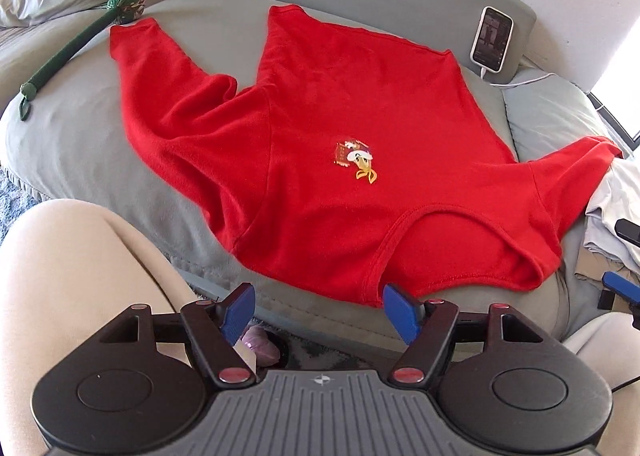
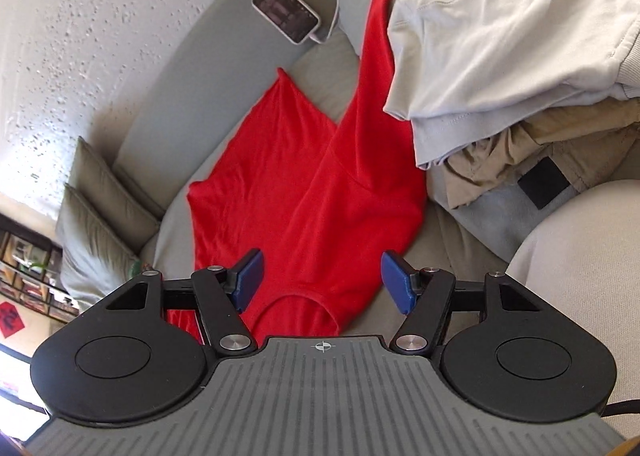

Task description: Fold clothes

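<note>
A soft red long-sleeved shirt lies flat on the grey sofa cushion beside a propped phone and a stack of folded clothes, with the left gripper and right gripper both spread and empty.

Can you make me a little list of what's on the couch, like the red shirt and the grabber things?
shirt: red long-sleeved shirt spread flat, not yet folded, neck hole nearest the grippers
picture on shirt: small cartoon patch
under it: grey sofa cushion
left gripper: open, empty, by the collar
right gripper: open, empty, over the shirt
nearby: phone on a cable, pile of pale clothes, green stick toy
</note>
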Available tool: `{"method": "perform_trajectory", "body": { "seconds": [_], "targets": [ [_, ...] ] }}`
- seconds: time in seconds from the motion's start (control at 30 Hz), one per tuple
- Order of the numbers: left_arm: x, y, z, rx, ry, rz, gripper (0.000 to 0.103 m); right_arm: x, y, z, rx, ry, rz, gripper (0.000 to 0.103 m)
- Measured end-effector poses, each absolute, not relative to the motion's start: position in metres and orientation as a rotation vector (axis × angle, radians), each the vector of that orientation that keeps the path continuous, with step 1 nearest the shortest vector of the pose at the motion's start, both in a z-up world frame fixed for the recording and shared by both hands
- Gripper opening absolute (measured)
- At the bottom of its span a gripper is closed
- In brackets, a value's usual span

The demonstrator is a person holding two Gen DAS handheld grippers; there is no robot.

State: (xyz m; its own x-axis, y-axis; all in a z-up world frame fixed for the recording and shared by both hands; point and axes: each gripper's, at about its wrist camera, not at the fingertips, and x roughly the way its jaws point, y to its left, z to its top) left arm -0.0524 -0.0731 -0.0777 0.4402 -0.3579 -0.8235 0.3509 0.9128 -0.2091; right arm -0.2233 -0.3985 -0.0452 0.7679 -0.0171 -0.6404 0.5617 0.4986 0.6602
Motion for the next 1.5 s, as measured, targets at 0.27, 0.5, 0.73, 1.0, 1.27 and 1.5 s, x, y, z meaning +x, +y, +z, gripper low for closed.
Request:
{"method": "perform_trajectory", "body": {
  "seconds": [0.27,0.5,0.73,1.0,1.27,1.5],
  "targets": [
    [-0.063,-0.094,-0.091,0.104,0.997,-0.547,0.066,-0.217,-0.405,-0.058,0.981,0.665,-0.435,0.060],
    [-0.083,-0.127,-0.094,0.304,0.769,-0.619,0.063,-0.195,-0.398,-0.089,1.037,0.794,-0.383,0.049],
    [-0.078,-0.148,-0.118,0.417,0.747,-0.632,0.064,-0.186,-0.401,-0.110,1.140,0.780,-0.397,0.049],
    [-0.080,-0.149,-0.119,0.441,0.746,-0.630,0.040,-0.185,-0.398,-0.114,1.150,0.726,-0.403,0.023],
    [-0.083,-0.143,-0.107,0.502,0.765,-0.653,0.005,-0.183,-0.387,-0.107,1.052,0.759,-0.451,0.002],
    [-0.081,-0.143,-0.109,0.501,0.829,-0.662,0.029,-0.185,-0.396,-0.104,0.990,0.849,-0.422,0.006]
  ]
}}
